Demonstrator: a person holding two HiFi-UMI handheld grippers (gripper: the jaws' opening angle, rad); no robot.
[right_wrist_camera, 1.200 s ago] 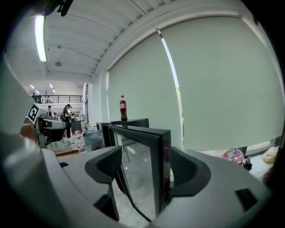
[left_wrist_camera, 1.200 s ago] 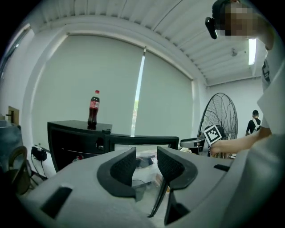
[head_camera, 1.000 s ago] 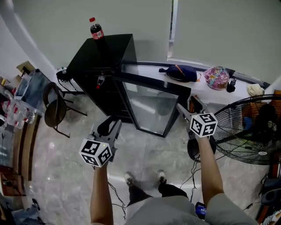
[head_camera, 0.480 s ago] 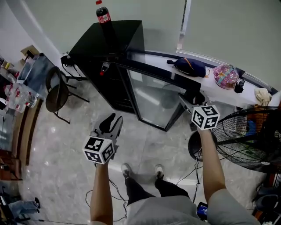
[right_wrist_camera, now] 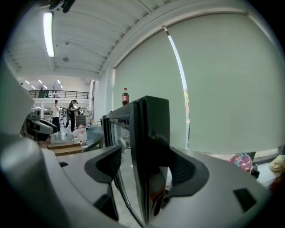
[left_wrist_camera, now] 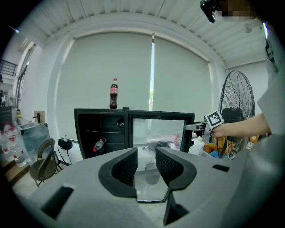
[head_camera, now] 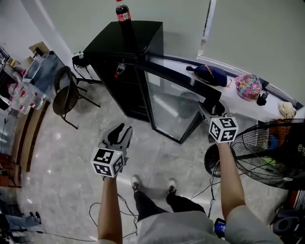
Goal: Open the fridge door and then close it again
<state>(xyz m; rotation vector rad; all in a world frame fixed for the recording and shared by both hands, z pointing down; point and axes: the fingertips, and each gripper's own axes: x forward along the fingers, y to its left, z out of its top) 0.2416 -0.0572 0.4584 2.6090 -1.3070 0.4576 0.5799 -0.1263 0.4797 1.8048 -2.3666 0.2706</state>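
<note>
A black fridge (head_camera: 128, 45) stands against the wall with its glass door (head_camera: 171, 107) swung wide open. My right gripper (head_camera: 205, 109) is at the door's free edge. In the right gripper view that edge (right_wrist_camera: 151, 147) stands between the jaws of the right gripper (right_wrist_camera: 146, 151), which are closing. One pad lies against it and a gap shows at the other. My left gripper (head_camera: 121, 129) hangs in front of the fridge, apart from it. In its own view the left gripper (left_wrist_camera: 147, 153) is open with nothing between the pads. A cola bottle (head_camera: 123, 13) stands on the fridge top.
A bottle (left_wrist_camera: 99, 145) lies on a shelf inside the fridge. A chair (head_camera: 66, 95) stands to its left, with a desk of water bottles (head_camera: 19, 90) beyond. A standing fan (head_camera: 271, 152) is at the right. The window ledge (head_camera: 228, 97) holds bags. Cables run across the floor.
My left gripper has sunk a little in front of the fridge. The right gripper stays at the door's free edge, and the door looks as wide open as before.
</note>
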